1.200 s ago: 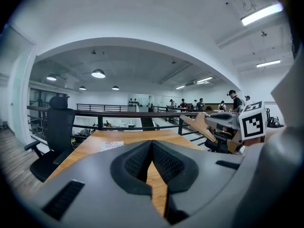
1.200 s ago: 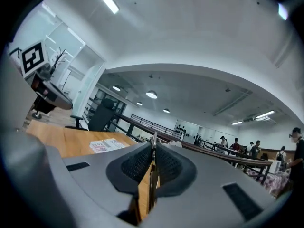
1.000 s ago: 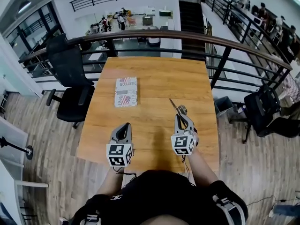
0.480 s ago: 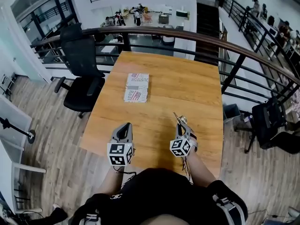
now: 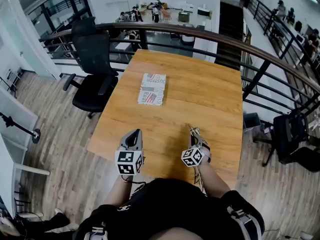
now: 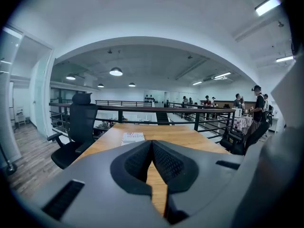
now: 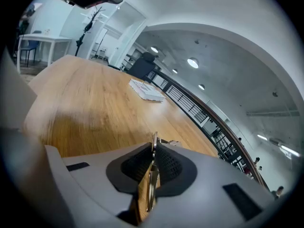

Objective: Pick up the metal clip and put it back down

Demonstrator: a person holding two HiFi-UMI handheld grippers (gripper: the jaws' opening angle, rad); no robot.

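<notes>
Plainly, the right hand-held gripper (image 5: 194,135) was clenched on the metal clip (image 7: 153,147). The thin strip stood edge-on between its pads, long axis running along the jaws and out toward the printed box (image 5: 152,89) on the counter (image 5: 205,96). The left hand-held gripper (image 5: 132,137), pinched shut and empty, sat nearer the person than the box, beside the right one.

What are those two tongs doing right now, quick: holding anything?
Left tongs: closed, nothing between them.
Right tongs: closed on the clip.
</notes>
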